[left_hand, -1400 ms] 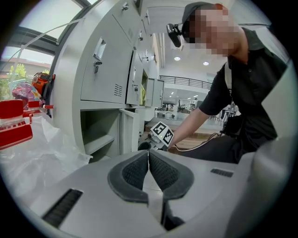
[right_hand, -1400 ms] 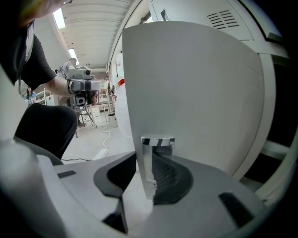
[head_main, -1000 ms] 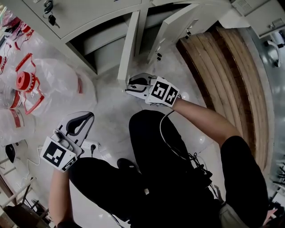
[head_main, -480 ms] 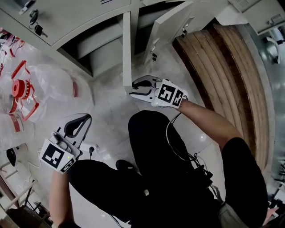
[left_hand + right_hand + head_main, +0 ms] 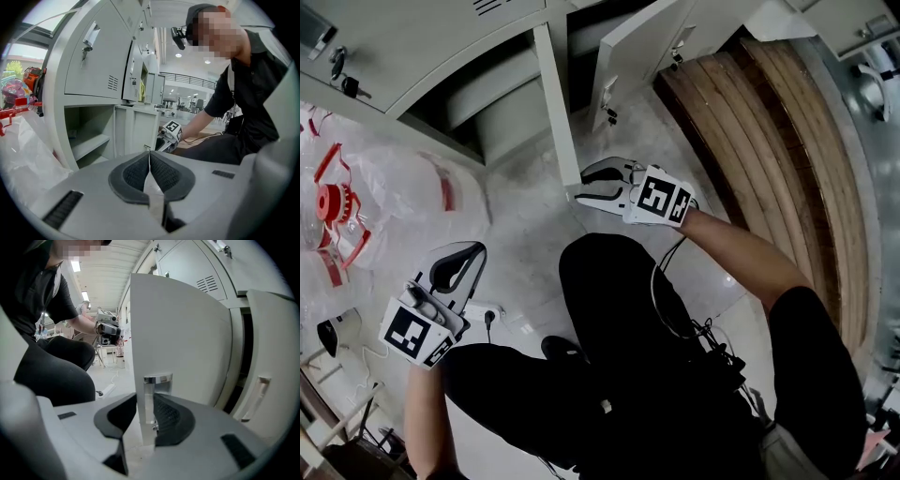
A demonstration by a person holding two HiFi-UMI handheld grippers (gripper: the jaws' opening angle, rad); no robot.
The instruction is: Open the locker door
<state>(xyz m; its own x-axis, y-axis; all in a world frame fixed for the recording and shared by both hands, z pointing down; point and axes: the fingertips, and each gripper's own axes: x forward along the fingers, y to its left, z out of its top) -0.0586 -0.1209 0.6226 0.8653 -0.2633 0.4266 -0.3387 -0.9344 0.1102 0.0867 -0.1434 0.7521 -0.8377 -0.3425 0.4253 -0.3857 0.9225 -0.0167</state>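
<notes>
The grey locker door [image 5: 558, 103] stands swung out from the locker, edge-on in the head view. In the right gripper view its free edge [image 5: 178, 333], with a chrome lock piece [image 5: 158, 379], runs between the jaws of my right gripper [image 5: 147, 401]. Those jaws are opening: one pad lies against the edge, while the other stands off with a gap. From above, the right gripper [image 5: 581, 185] sits at the door's bottom corner. My left gripper [image 5: 467, 251] hangs low at the left, away from the locker. It is shut, with its pads [image 5: 149, 154] meeting on nothing.
A second open door [image 5: 642, 47] hangs just right of the first. A wooden bench [image 5: 769, 141] runs along the right. Clear plastic bags with red items [image 5: 384, 187] lie at the left. A power strip [image 5: 483, 311] lies by my left knee. Keys [image 5: 342, 80] hang in an upper locker.
The door has swung further out, its bottom corner moving right with my right gripper. The left gripper has drifted slightly down and left.
</notes>
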